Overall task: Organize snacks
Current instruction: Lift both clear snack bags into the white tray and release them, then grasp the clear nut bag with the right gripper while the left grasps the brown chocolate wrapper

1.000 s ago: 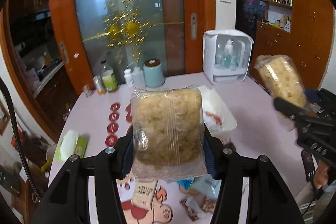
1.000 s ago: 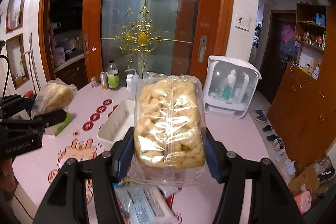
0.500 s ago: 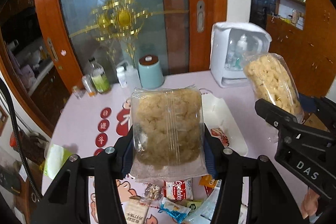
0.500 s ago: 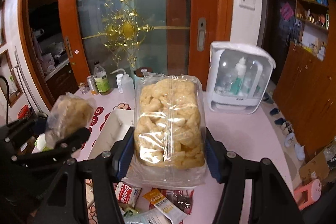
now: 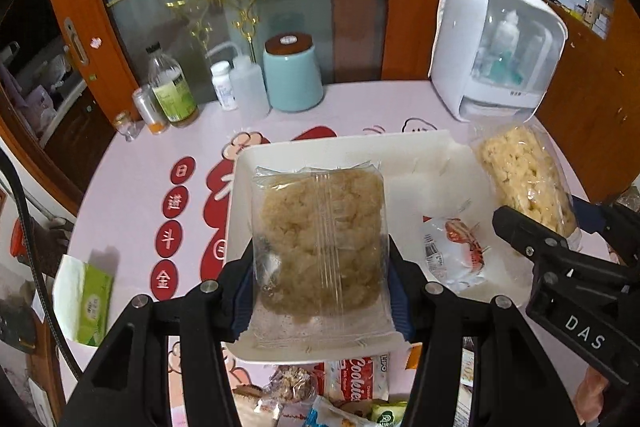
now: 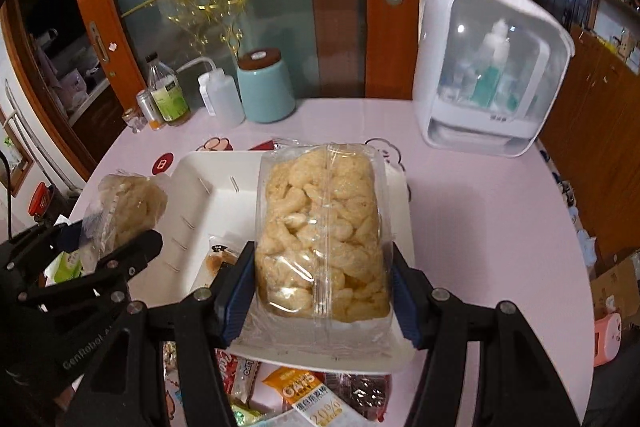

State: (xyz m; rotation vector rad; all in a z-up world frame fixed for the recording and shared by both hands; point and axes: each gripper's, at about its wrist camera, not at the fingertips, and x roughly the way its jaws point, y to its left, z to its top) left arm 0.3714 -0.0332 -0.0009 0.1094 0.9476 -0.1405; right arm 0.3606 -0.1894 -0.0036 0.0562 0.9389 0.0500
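Note:
My left gripper (image 5: 320,291) is shut on a clear bag of brownish puffed snack (image 5: 320,247), held upright over the left part of the white divided tray (image 5: 408,155). My right gripper (image 6: 324,291) is shut on a clear bag of pale yellow puffs (image 6: 324,227), above the tray's (image 6: 208,199) right part. Each gripper with its bag shows at the edge of the other view: right gripper (image 5: 560,239), left gripper (image 6: 100,239). A red-and-white snack packet (image 5: 456,251) lies in the tray.
Loose snack packets (image 5: 360,383) lie on the pink table at the tray's near edge, among them an orange oats packet (image 6: 304,391). Bottles (image 5: 172,91), a teal canister (image 5: 292,71) and a white sterilizer box (image 5: 500,51) stand behind. A green tissue pack (image 5: 88,303) lies at left.
Both grippers have come down and forward with their bags, from high above the table to just over the tray. Their grips are unchanged.

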